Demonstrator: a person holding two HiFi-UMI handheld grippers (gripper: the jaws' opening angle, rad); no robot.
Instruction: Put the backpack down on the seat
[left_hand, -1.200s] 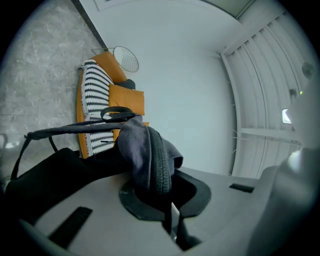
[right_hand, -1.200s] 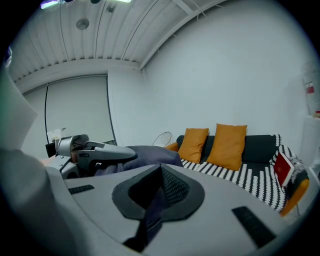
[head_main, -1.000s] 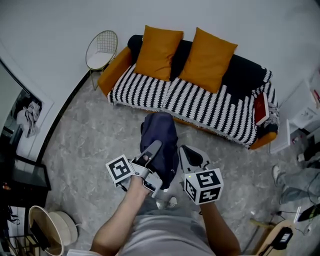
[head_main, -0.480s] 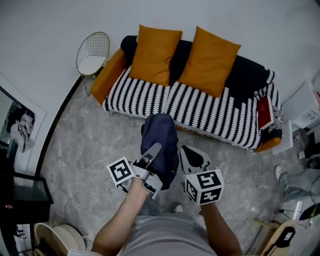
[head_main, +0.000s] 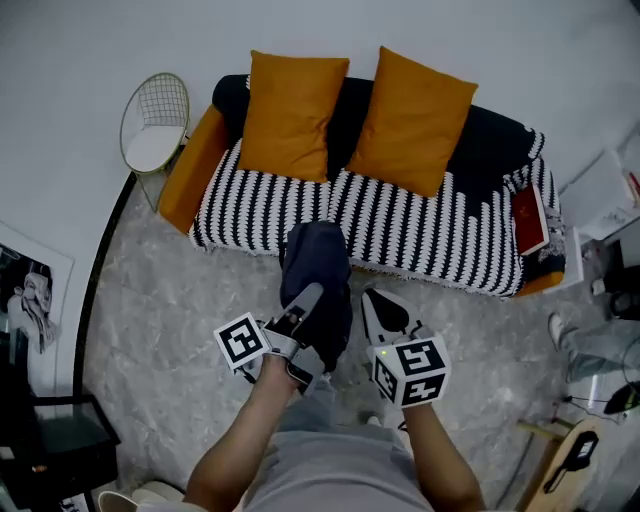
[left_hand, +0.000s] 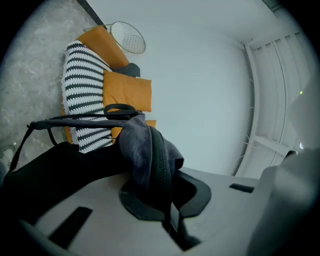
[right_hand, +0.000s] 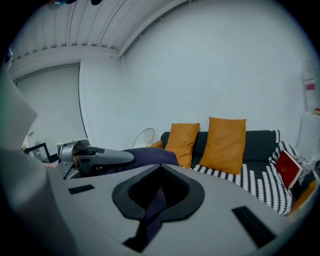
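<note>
the sofa (head_main: 400, 230) is running across the upper half of the head view, its back against the pale wall (head_main: 100, 40). its striped front edge is sitting just above the middle of the frame. two orange cushions (head_main: 290, 115) are leaning on the backrest, leaving the striped seat bare in front of them. a red book (head_main: 527, 217) is lying at the seat's far right end. a wire chair (head_main: 155, 125) is standing just beside the sofa's left arm at the upper left. grey floor (head_main: 170, 300) is lying open from the left of the frame to the person's legs. a dark side table (head_main: 50, 445) is showing at the lower left corner.

the backpack (head_main: 318, 270) is hanging in the centre of the head view, between the two grippers. its top is overlapping the sofa's front edge. it is dark blue, soft and slumped, with black straps, and one thin strap is stretching out in a line in the left gripper view.

the left gripper (head_main: 305, 300) is pinching a fold of blue fabric and a black strap, its jaws closed on them. the right gripper (head_main: 378, 308) is clamping a narrow dark blue strap between its closed jaws.
</note>
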